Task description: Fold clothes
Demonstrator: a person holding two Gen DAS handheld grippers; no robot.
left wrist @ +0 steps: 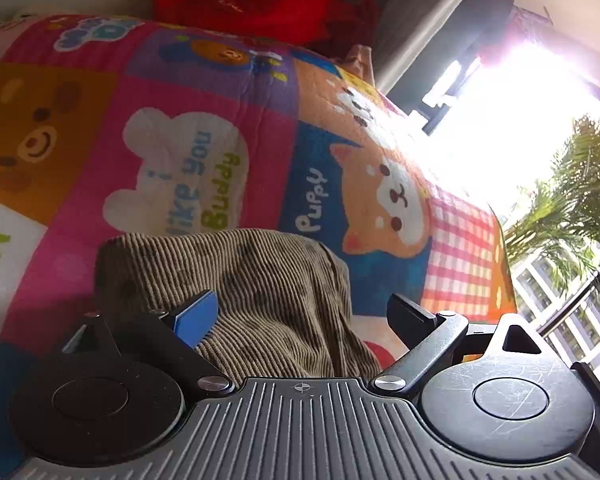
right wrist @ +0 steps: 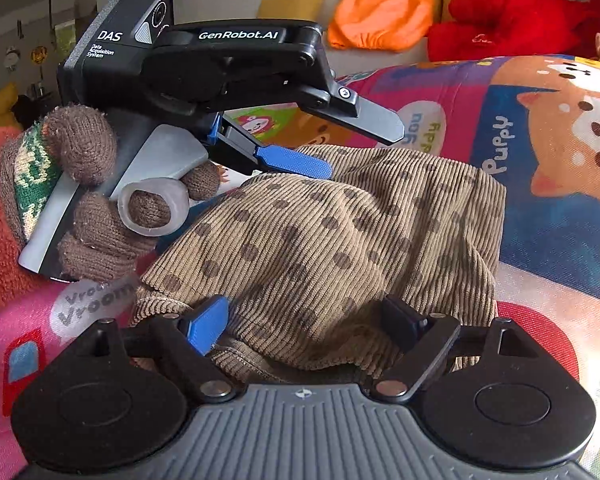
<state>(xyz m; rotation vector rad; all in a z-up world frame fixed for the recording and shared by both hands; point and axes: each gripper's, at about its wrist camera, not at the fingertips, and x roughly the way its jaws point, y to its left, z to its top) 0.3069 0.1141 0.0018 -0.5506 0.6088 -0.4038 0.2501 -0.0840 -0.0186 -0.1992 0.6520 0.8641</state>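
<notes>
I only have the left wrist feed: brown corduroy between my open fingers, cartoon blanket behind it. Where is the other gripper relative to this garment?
Observer: The right gripper is at the near edge of the corduroy garment, fingers spread wide over the fabric, not closed on it.
Operator: How does my left gripper look from there?
Observer: The left gripper is open at the garment's far side; its blue finger pad lies against the top of the fabric, the upper finger is above it.
Operator: Anything patterned on the cloth? It looks shadowed here.
Observer: Yes, rows of dark oval spots across it.
Operator: What is holding my gripper?
Observer: A hand in a brown knit glove.
</notes>
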